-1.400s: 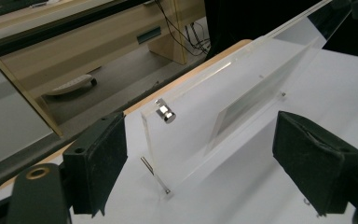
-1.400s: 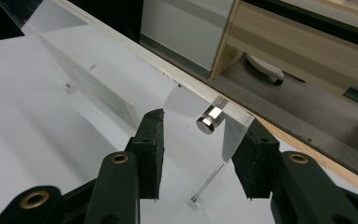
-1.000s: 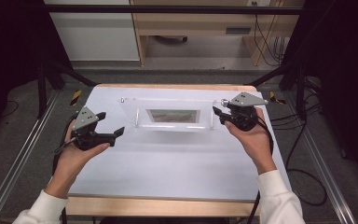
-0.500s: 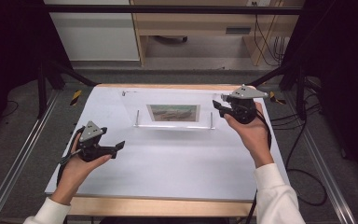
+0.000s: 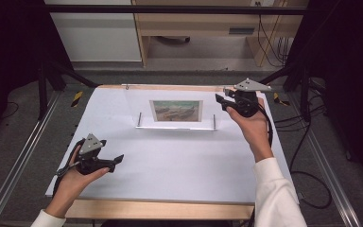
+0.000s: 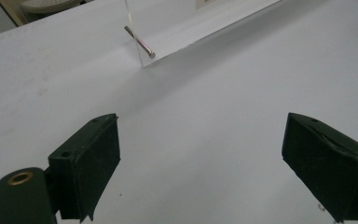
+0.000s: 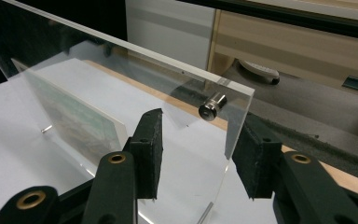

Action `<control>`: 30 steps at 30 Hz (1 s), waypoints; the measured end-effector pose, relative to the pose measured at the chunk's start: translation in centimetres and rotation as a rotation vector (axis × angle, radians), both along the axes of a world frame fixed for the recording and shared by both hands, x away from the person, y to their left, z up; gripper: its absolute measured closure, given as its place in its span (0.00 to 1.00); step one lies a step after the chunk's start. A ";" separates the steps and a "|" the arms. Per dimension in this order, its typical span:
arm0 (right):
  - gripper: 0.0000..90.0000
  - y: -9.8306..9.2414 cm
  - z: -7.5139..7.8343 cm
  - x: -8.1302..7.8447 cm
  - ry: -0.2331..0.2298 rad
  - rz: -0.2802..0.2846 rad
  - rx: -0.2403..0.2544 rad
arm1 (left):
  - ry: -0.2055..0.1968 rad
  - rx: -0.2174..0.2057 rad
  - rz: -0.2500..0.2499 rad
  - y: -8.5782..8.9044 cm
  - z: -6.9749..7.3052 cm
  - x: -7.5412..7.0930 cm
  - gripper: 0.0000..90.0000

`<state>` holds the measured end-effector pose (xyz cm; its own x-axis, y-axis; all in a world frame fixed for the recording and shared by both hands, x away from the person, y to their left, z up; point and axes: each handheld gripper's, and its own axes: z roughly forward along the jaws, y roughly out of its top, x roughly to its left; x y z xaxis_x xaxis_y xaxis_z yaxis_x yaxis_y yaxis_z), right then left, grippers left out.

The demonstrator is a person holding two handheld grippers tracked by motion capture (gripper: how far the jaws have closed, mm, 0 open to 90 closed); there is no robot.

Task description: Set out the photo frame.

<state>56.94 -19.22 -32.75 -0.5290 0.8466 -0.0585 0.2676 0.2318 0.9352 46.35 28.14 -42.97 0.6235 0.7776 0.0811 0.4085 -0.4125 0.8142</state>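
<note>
A clear acrylic picture frame (image 5: pixel 175 111) holding a small painted picture (image 5: pixel 177 109) stands upright at the back middle of the white table (image 5: pixel 184 161), on two metal pins. My right gripper (image 5: pixel 220 101) is at the frame's upper right corner. In the right gripper view the frame (image 7: pixel 121 79) has its edge between the open jaws of my right gripper (image 7: pixel 203 158): the far pad lies close behind it and the near pad stands apart. My left gripper (image 5: pixel 117 159) hangs open and empty over the near left of the table. The left gripper view shows my left gripper (image 6: pixel 200 172) well short of the frame's corner (image 6: pixel 137 23).
A wooden strip (image 5: pixel 160 209) edges the table's near side. Metal rails (image 5: pixel 19 161) run along both sides of it. Cables (image 5: pixel 307 156) lie on the floor at the right. A cabinet and a wooden bench (image 5: pixel 203 28) stand beyond the far edge.
My left gripper has left the frame's left end and come down and back to the near left. The frame has tipped upright, with the right gripper staying at its right end.
</note>
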 end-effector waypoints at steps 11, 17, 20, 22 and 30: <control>0.64 -0.3 -0.2 1.8 0.005 -0.016 0.058 | 0.003 -0.014 0.005 0.5 -0.3 -0.1 0.12; 0.65 -0.4 -0.2 2.5 0.014 -0.022 0.074 | 0.011 -0.008 0.006 0.6 -0.6 0.0 0.12; 0.65 -0.5 -0.3 2.9 0.020 -0.021 0.096 | 0.013 -0.008 0.009 0.6 -0.6 0.0 0.12; 0.65 -0.5 -0.3 3.0 0.021 -0.019 0.099 | 0.013 -0.006 0.010 0.6 -0.7 0.0 0.12; 0.65 -0.4 -0.2 3.7 0.034 -0.037 0.095 | 0.016 -0.007 0.010 0.7 -0.7 -0.1 0.12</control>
